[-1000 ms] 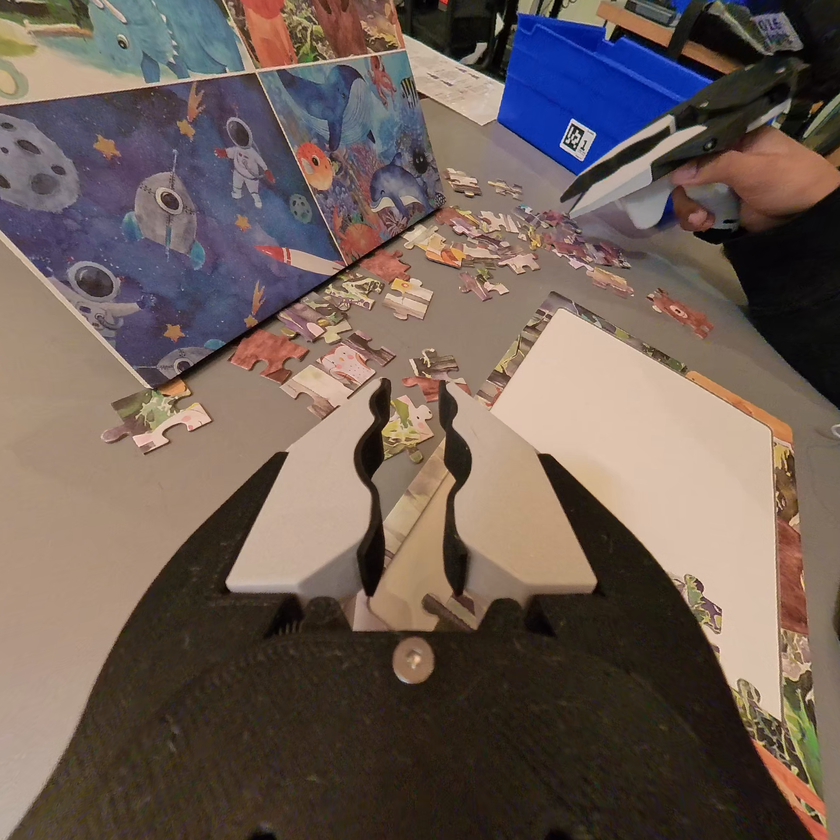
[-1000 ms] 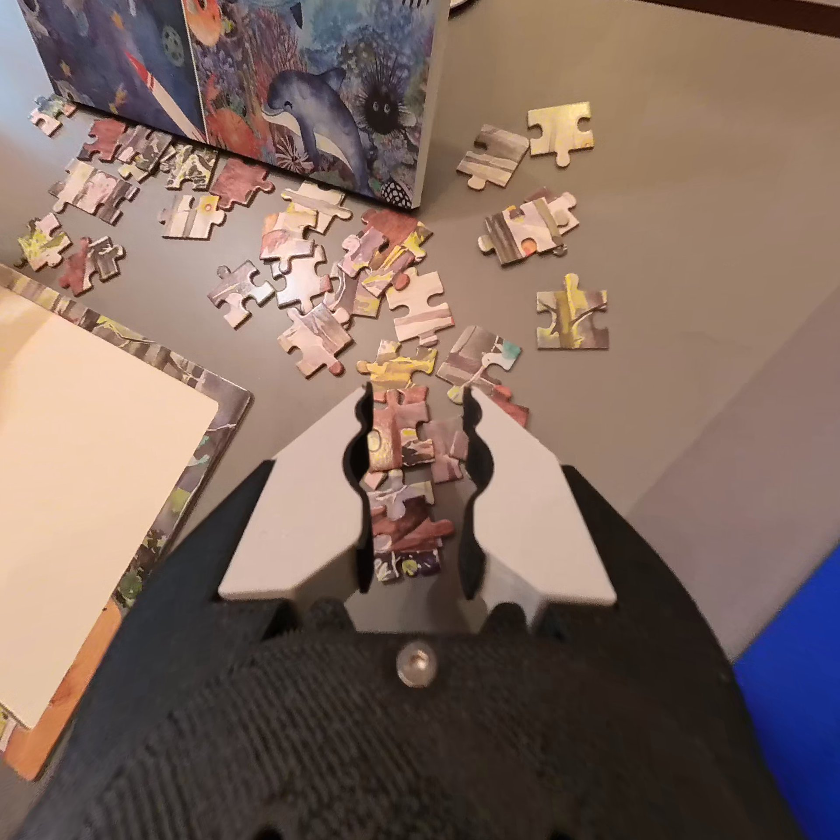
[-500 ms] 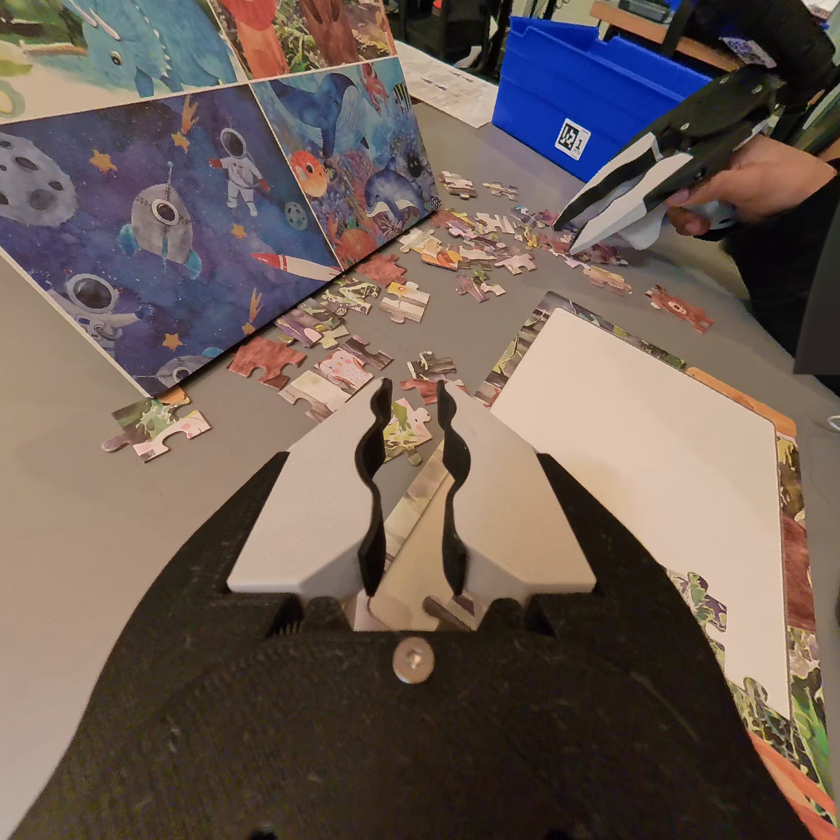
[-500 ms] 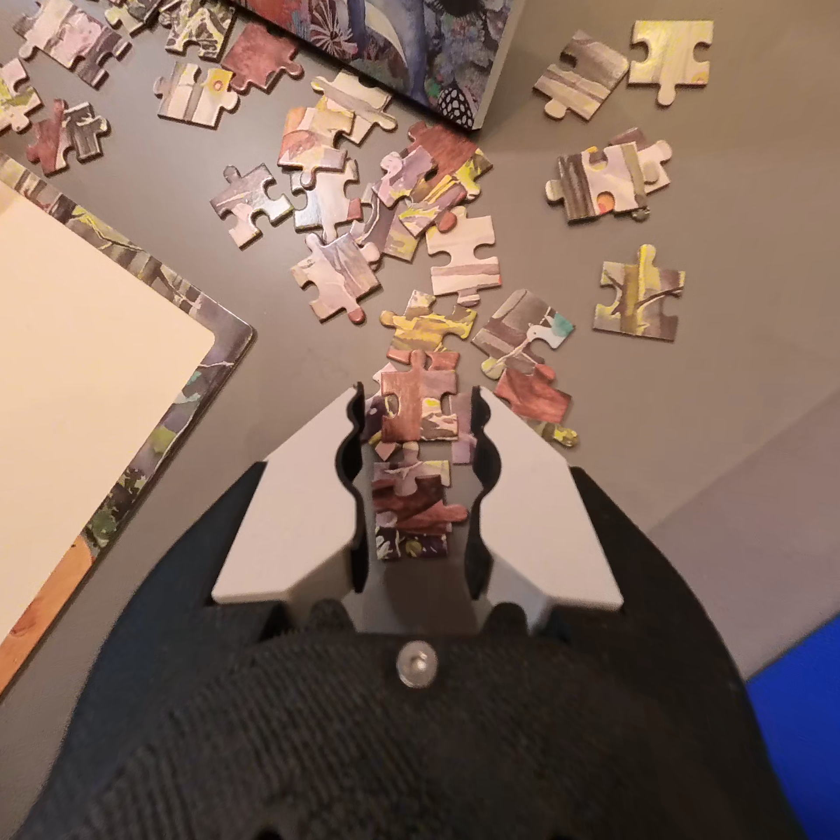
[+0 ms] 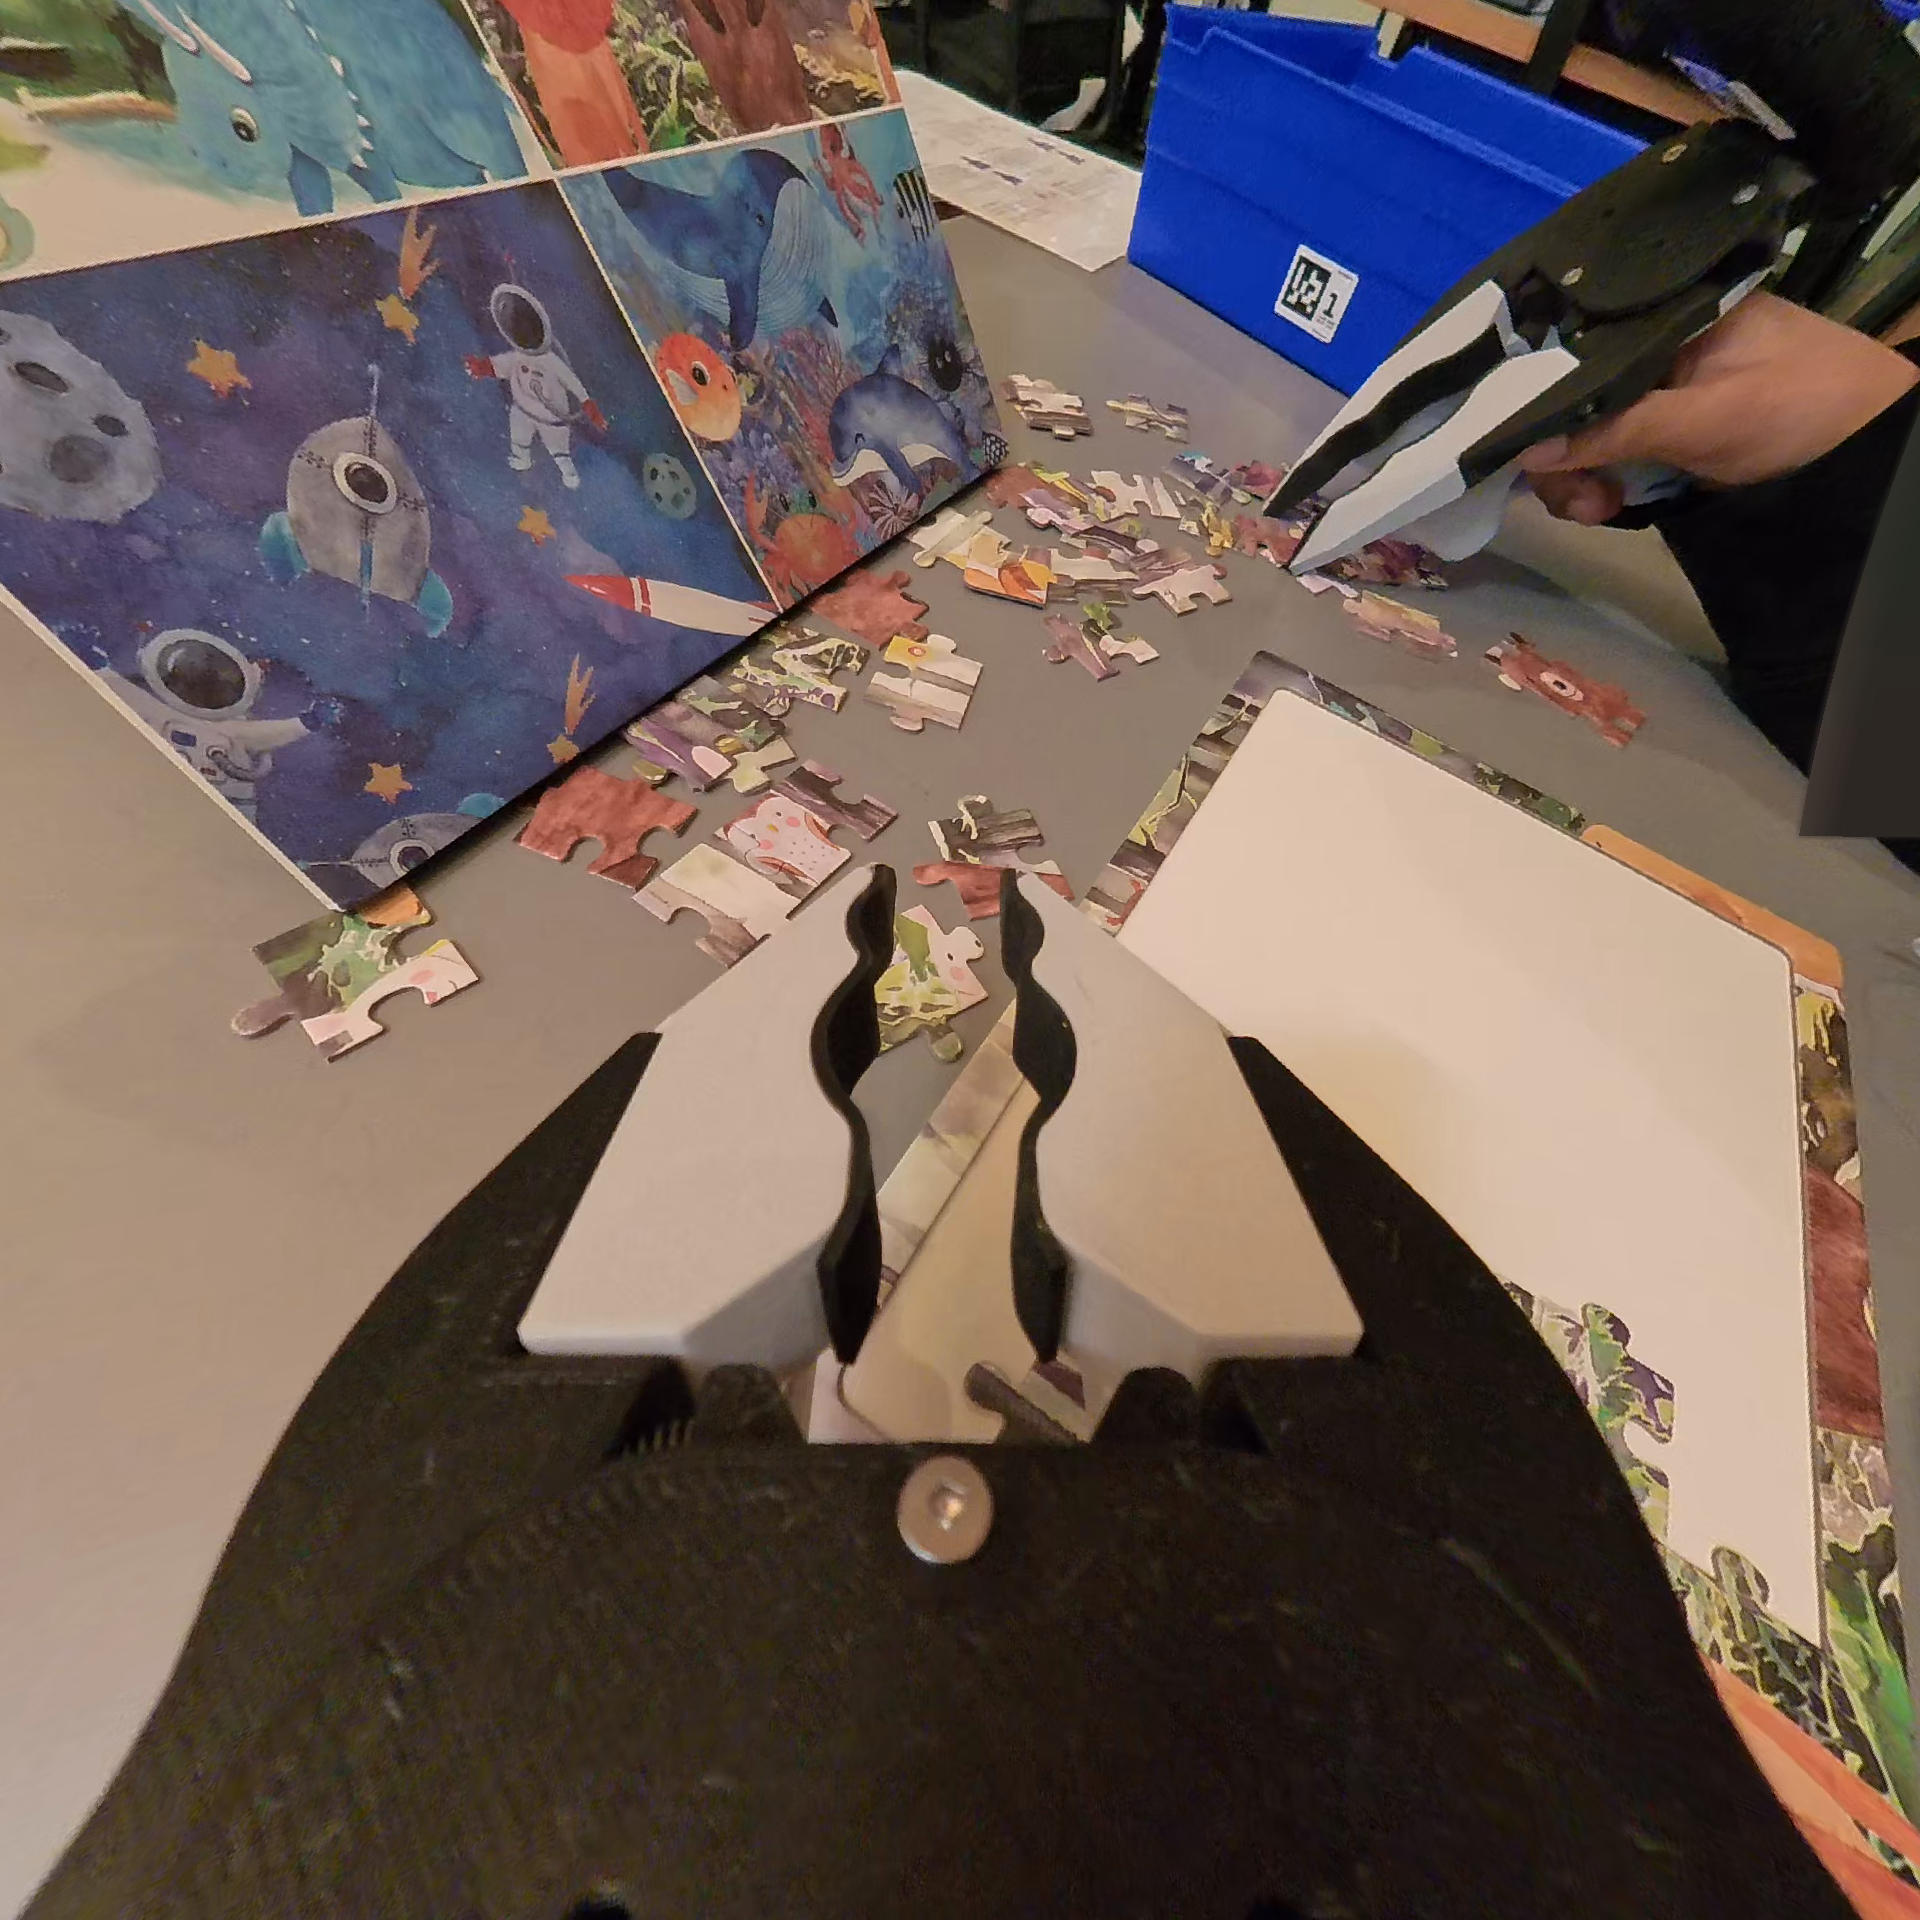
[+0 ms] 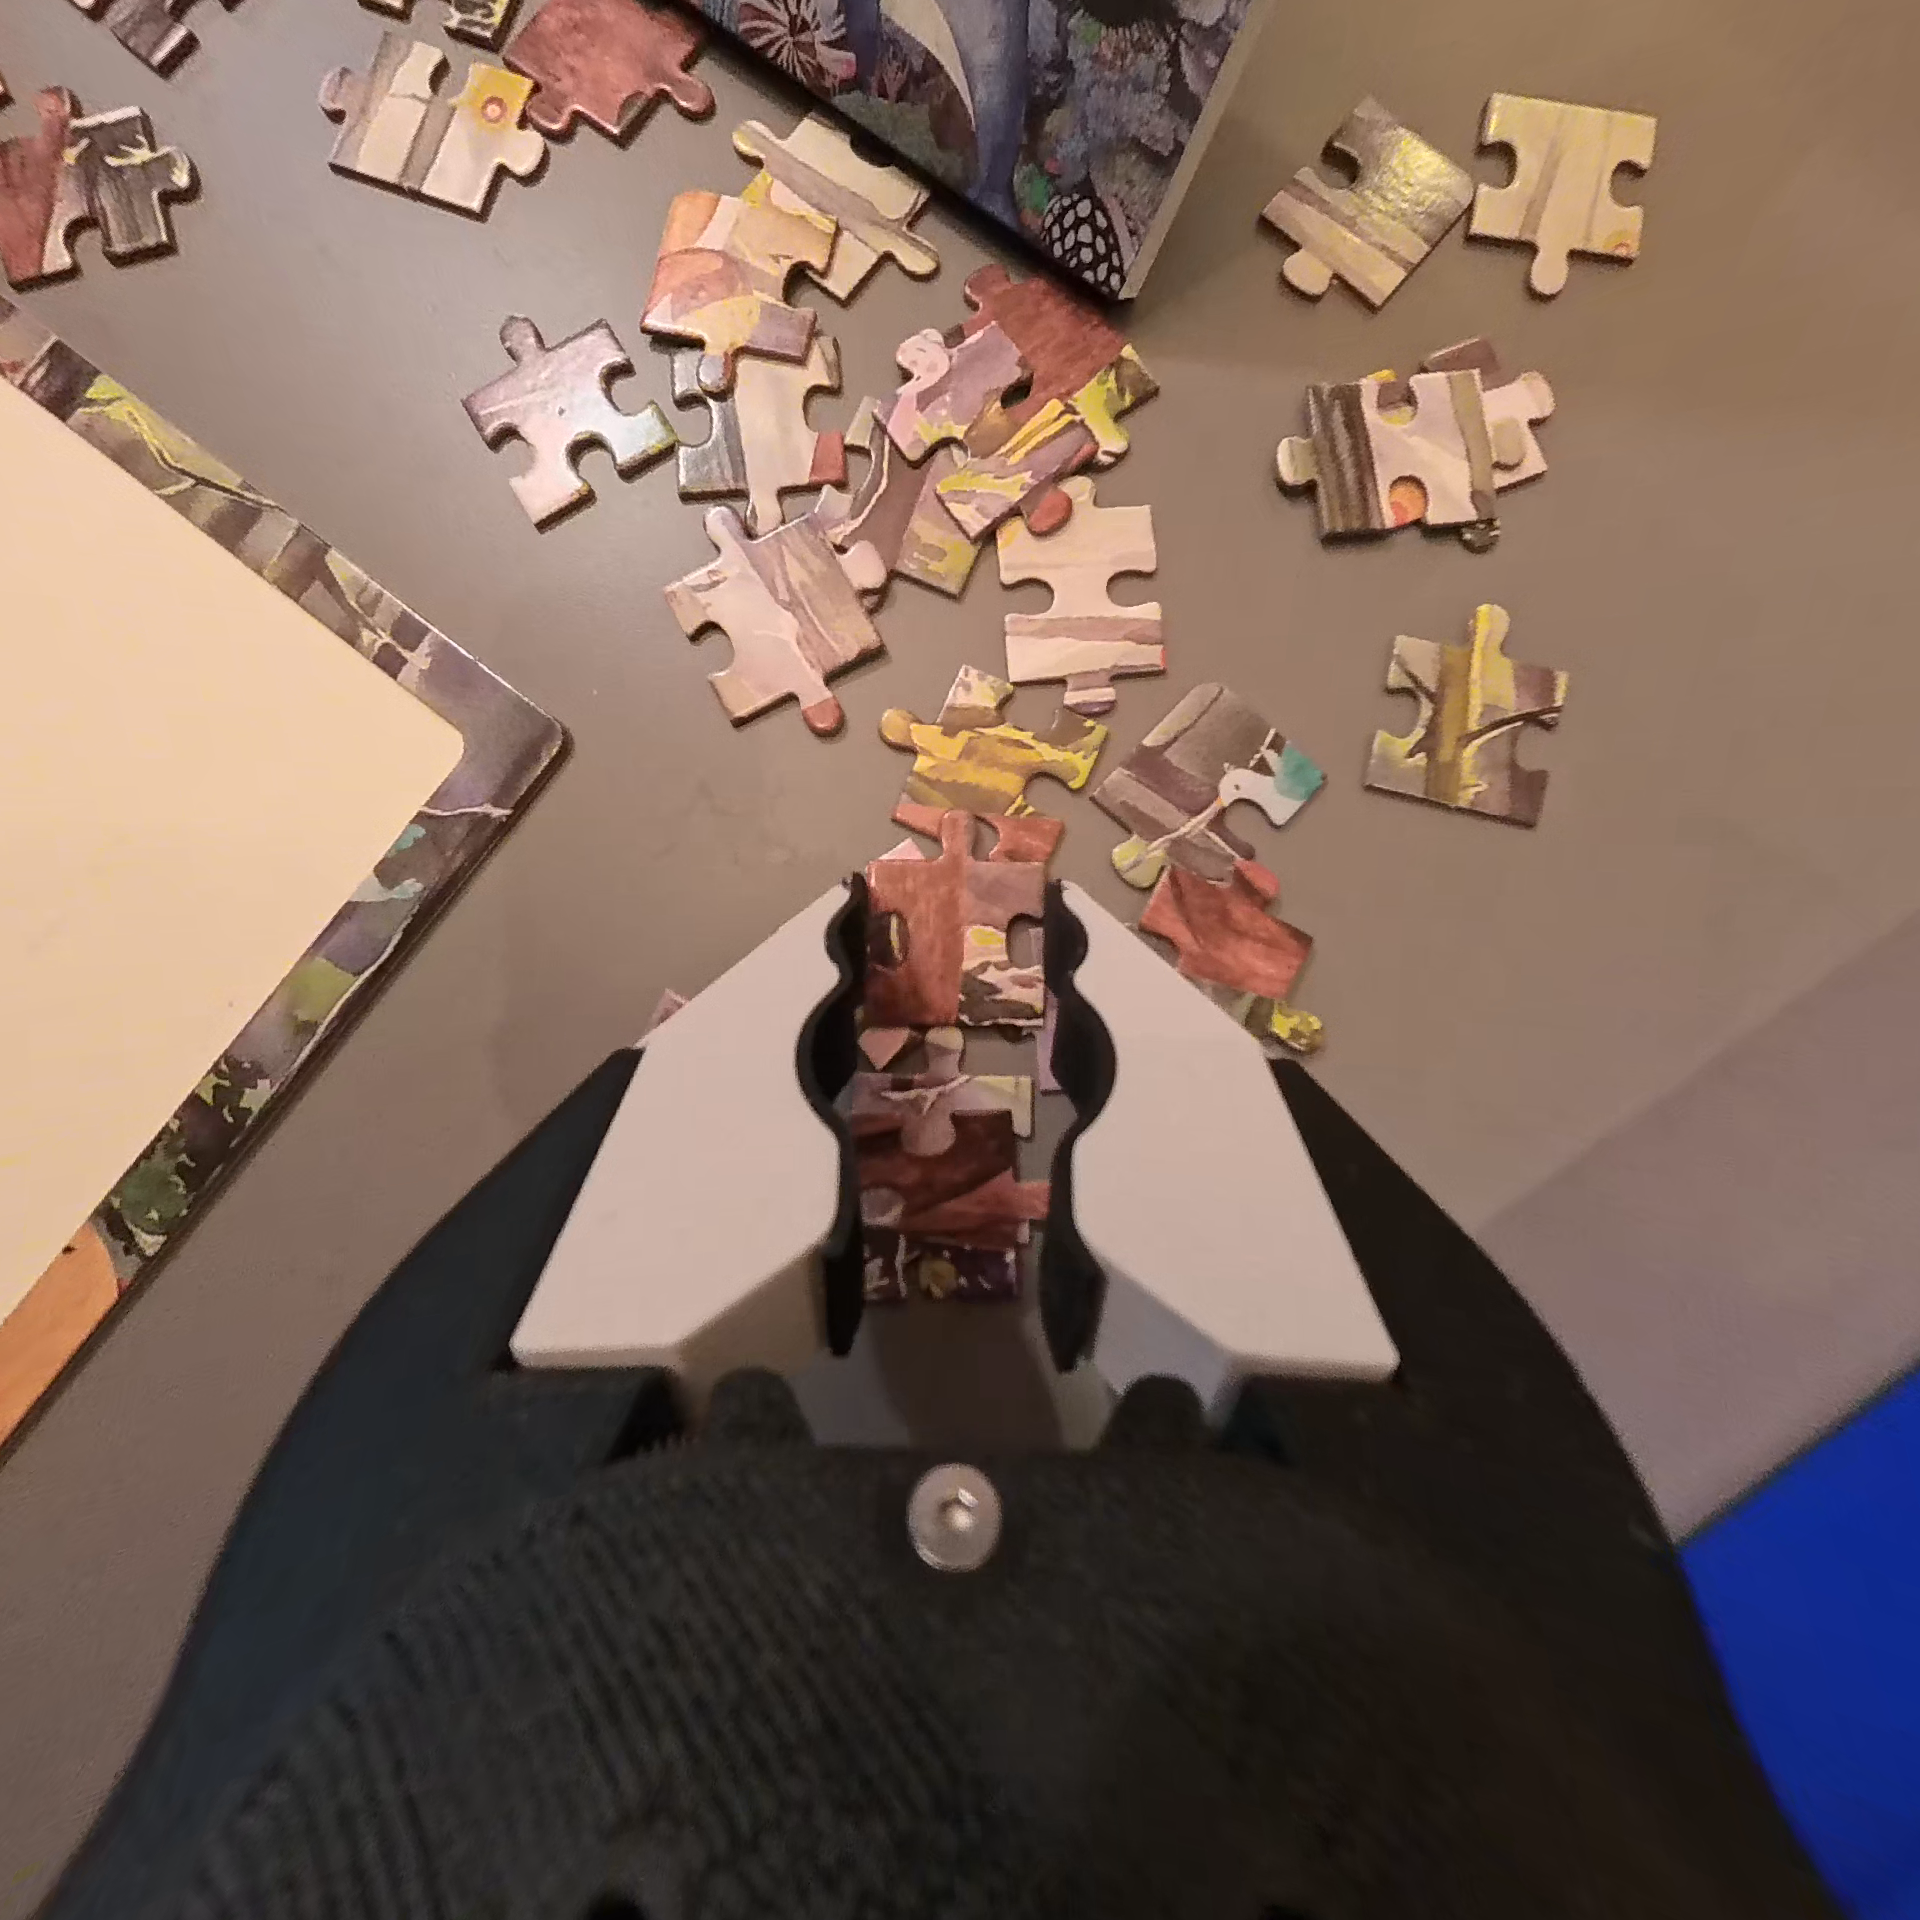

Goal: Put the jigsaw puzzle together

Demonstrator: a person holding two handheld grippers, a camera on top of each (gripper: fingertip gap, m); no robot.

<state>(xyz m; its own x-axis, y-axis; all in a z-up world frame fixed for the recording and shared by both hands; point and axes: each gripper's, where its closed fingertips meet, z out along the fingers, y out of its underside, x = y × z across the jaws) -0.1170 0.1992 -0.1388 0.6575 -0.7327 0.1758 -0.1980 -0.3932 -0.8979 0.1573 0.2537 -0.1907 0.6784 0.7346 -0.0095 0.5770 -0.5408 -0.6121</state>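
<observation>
The puzzle tray has a bare white inside and a printed border; it also shows at the left of the right wrist view. A few pieces are fitted along its near right edge. Loose pieces lie scattered on the grey table. My left gripper is open and empty, hovering over the tray's near left corner. My right gripper is open and low over the pile, its jaws close on either side of a brown and purple piece. It also shows in the left wrist view.
The picture-covered puzzle box stands tilted at the back left, its corner near the pile. A blue bin stands behind the pieces. A person's hand holds the right gripper. More pieces lie under the right gripper's fingers. Across from one pair of fingers to the other is roughly 30 cm.
My right gripper has come down toward the pile and its jaws have narrowed around the brown and purple piece. The left gripper has barely moved.
</observation>
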